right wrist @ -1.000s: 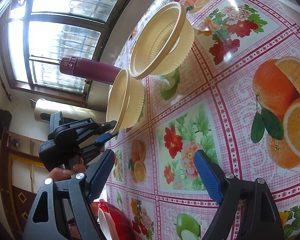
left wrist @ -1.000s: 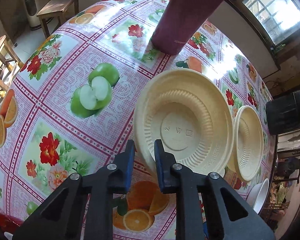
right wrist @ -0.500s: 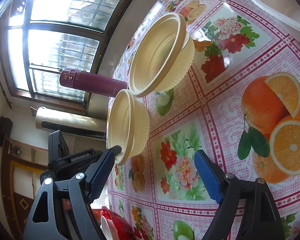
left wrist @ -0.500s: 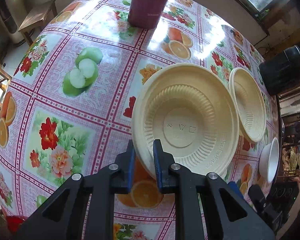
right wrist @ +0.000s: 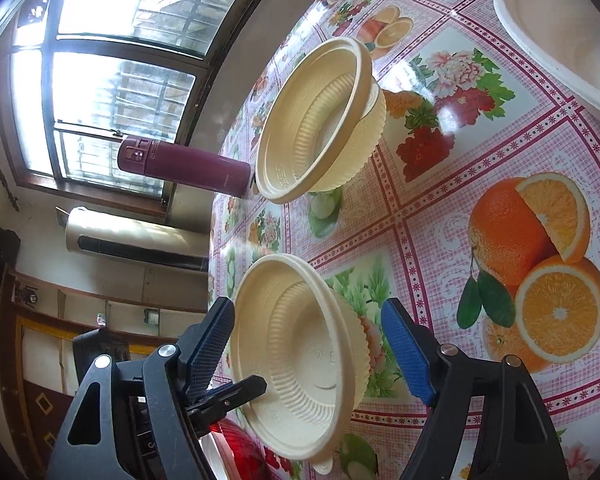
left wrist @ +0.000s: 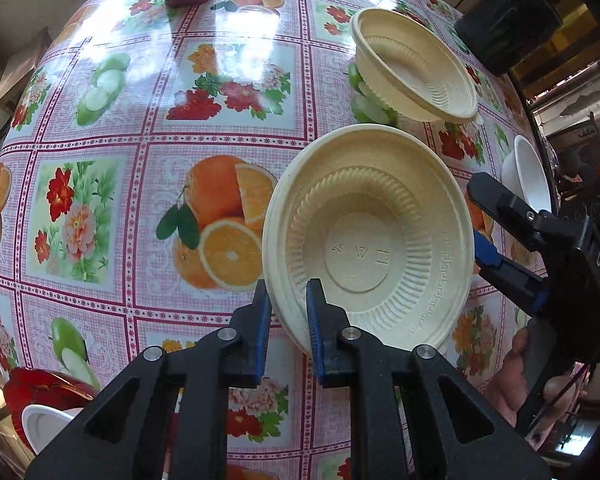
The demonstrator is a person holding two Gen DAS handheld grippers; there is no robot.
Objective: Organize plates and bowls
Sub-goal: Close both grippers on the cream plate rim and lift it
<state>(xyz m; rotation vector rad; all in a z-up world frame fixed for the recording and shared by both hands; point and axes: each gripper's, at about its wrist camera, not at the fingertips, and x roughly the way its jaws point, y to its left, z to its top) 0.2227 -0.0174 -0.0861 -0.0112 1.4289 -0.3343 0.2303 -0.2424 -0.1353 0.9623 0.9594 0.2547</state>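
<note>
Covering the whole view is the surface (left wrist: 100, 128), w/ a pink-checked cloth printed w/ fruit & flowers. On it, largest to smallest:

Far cream bowl (left wrist: 412, 68) sits on the cloth, well apart from both tools, upright; looks like two nested, rim of one showing under the other in the right wrist view (right wrist: 320, 120).

Held cream bowl (left wrist: 368, 248) is tilted, its inside facing the left wrist cam, lifted off the cloth at the near side of the far bowl. Left gripper (left wrist: 286, 320) fingers are clamped on its near rim, one finger inside, one outside. In the right wrist view same bowl (right wrist: 300, 360) stands on edge between the right gripper (right wrist: 308, 344) fingers, which are closing; blue pads sit either side of it, left pad just beside the rim, right pad apart from the bowl wall, so no grip there yet.

Maroon flask (right wrist: 184, 164) stands upright on the cloth at the window side, well apart from the bowls.

White bowl (left wrist: 528, 172) sits near the surface edge, beyond the right gripper as seen from the left cam; a white rim (right wrist: 556, 36) fills the top right corner of the right wrist view.

Red dish (left wrist: 44, 396) w/ a small white bowl (left wrist: 44, 428) in it sits at the near left edge.

A hand (left wrist: 524, 380) shows under the right tool's black body.
</note>
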